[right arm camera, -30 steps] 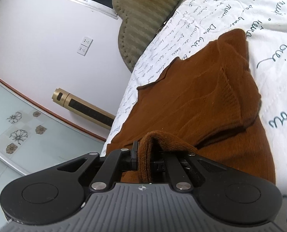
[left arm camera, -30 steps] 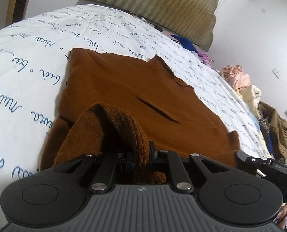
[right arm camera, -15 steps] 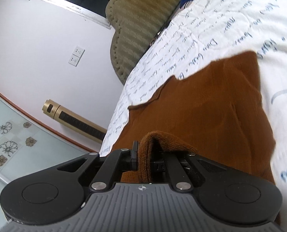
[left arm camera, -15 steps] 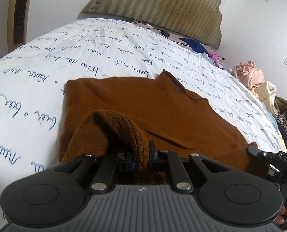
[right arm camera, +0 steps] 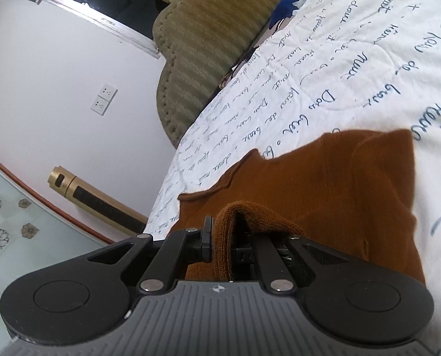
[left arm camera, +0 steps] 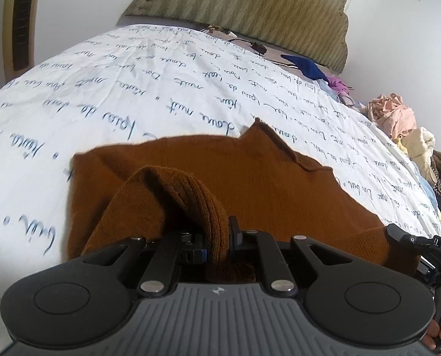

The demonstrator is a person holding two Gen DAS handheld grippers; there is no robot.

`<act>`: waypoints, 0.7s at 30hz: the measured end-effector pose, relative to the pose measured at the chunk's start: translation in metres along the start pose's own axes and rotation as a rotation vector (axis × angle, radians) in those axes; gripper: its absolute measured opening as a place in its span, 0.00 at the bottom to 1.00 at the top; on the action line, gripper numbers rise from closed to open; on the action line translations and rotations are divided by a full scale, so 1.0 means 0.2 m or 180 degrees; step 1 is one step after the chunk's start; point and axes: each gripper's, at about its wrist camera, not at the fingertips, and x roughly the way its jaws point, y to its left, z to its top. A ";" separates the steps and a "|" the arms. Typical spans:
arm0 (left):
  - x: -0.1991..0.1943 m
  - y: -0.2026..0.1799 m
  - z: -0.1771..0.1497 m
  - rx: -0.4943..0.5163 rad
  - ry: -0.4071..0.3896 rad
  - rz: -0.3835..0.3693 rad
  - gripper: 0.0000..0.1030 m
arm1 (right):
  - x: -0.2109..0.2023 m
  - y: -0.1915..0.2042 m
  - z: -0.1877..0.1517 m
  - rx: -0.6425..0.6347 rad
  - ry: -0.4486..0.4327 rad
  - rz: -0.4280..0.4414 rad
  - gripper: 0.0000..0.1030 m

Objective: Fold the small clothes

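Both my left claw [left arm camera: 217,237] and right claw [right arm camera: 223,243] stay clamped on the sweater [left arm camera: 280,190] hem, now carried farther over; fold nearly closed.

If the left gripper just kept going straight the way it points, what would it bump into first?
Probably the brown sweater itself. The left gripper is shut on a fold of it, and the rest lies spread right ahead. Beyond that comes the white bedspread, then the headboard; depth is hard to judge here.
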 end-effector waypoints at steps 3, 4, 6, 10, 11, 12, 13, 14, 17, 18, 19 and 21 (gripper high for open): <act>0.06 -0.02 0.06 0.0021 0.0013 0.0028 0.12 | 0.05 -0.01 0.03 0.0042 -0.0072 -0.0025 0.09; 0.08 -0.02 0.08 0.0024 0.0020 0.0030 0.12 | 0.06 -0.01 0.05 0.0056 -0.0091 -0.0037 0.09; 0.12 -0.02 0.12 -0.0008 0.0026 0.0037 0.12 | 0.10 -0.03 0.07 0.0112 -0.0107 -0.0048 0.09; 0.21 0.01 0.17 -0.0089 0.0113 0.0050 0.12 | 0.17 -0.06 0.13 0.0195 -0.0118 -0.0116 0.09; 0.23 0.02 0.18 -0.0120 0.0150 0.0037 0.12 | 0.19 -0.08 0.14 0.0232 -0.0122 -0.0139 0.09; 0.25 0.03 0.19 -0.0147 0.0183 0.0030 0.13 | 0.20 -0.09 0.15 0.0255 -0.0127 -0.0165 0.09; 0.27 0.05 0.20 -0.0160 0.0220 0.0006 0.13 | 0.21 -0.11 0.16 0.0299 -0.0128 -0.0189 0.09; 0.28 0.06 0.20 -0.0167 0.0249 -0.0029 0.13 | 0.22 -0.13 0.16 0.0352 -0.0138 -0.0209 0.09; 0.29 0.08 0.21 -0.0187 0.0283 -0.0114 0.13 | 0.24 -0.16 0.15 0.0393 -0.0177 -0.0300 0.09; 0.29 0.09 0.21 -0.0189 0.0294 -0.0143 0.13 | 0.24 -0.17 0.15 0.0373 -0.0191 -0.0319 0.09; 0.29 0.10 0.21 -0.0198 0.0294 -0.0167 0.13 | 0.24 -0.16 0.14 0.0353 -0.0202 -0.0335 0.09; 0.28 0.12 0.20 -0.0233 0.0289 -0.0238 0.13 | 0.24 -0.16 0.13 0.0310 -0.0235 -0.0384 0.09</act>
